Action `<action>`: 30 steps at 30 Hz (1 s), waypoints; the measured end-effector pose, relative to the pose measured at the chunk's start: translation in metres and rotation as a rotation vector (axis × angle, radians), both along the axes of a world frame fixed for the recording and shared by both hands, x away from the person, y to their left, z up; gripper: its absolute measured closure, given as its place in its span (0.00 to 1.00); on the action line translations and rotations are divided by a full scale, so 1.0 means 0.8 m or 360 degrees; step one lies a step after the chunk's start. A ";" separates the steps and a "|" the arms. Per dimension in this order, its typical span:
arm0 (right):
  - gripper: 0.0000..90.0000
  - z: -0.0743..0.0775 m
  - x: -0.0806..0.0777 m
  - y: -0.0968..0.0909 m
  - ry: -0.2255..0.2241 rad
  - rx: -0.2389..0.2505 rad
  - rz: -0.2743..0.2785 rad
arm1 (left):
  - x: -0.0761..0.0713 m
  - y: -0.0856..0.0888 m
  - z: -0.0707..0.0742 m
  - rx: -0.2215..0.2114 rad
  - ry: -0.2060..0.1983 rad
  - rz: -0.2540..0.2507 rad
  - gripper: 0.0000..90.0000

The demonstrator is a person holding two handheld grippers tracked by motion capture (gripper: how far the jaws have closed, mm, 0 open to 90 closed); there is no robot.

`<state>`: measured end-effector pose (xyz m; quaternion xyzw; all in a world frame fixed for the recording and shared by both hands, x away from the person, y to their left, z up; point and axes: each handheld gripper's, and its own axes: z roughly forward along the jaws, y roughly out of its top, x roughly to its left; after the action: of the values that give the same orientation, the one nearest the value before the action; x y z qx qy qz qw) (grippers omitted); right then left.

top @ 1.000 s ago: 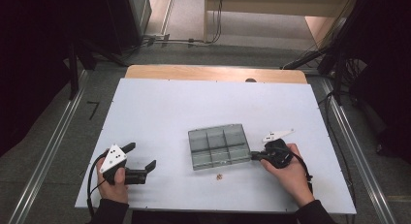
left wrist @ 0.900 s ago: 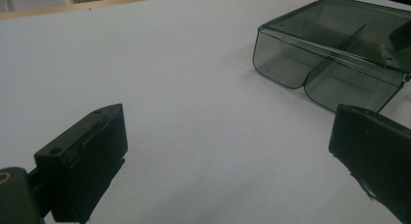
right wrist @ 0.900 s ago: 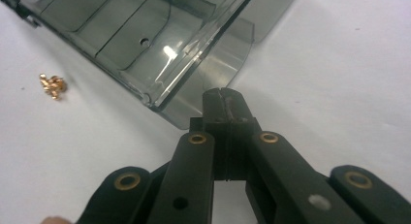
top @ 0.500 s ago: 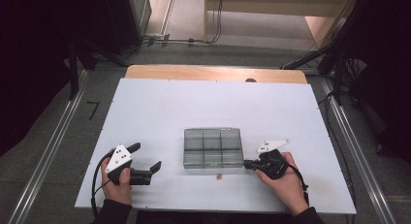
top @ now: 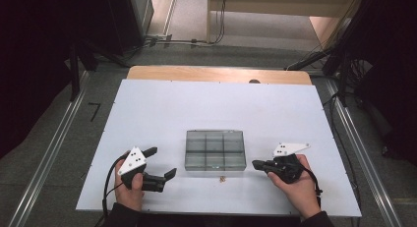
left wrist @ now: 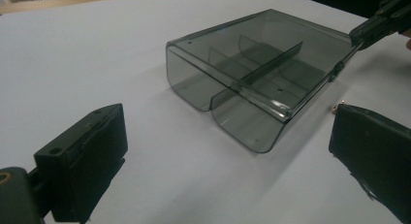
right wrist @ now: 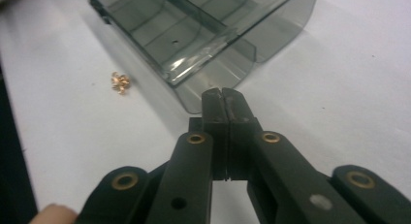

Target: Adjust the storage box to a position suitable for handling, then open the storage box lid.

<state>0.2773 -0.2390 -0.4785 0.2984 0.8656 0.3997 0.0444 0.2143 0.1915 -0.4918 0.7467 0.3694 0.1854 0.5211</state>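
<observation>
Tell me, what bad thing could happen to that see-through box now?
The right gripper, jaws shut, sits at the corner of the smoky plastic box; a push there might spin or slide it across the smooth white table. The tiny copper-coloured piece lying beside the box could get knocked away. The left gripper is open and apart, so nothing steadies the box.

The compartment box [top: 215, 150] is smoky grey, see-through plastic with darker grey dividers. Just in front of the box lies a small coppery-gold piece [top: 223, 178]. Left of the box, the left gripper [top: 160, 163] is black with a pale grey plate; right of the box, the right gripper [top: 255, 164] matches, with brass-coloured rivets. The table [top: 157, 109] is plain white.
</observation>
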 end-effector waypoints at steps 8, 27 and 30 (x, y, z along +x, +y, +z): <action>0.98 0.005 0.001 -0.006 0.0032 0.0115 0.0088 | 0.000 -0.020 0.003 -0.0009 0.0064 -0.0048 0.01; 0.98 -0.007 0.010 0.002 0.0007 0.0087 0.0097 | 0.008 -0.018 -0.005 0.0035 0.0228 -0.0109 1.00; 0.98 -0.010 0.010 0.006 0.0009 0.0080 0.0121 | 0.009 -0.021 -0.007 0.0046 0.0252 -0.0115 1.00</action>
<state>0.2856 -0.2341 -0.4865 0.2675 0.8661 0.4219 0.0191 0.2216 0.1743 -0.4972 0.7793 0.3796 0.1121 0.4858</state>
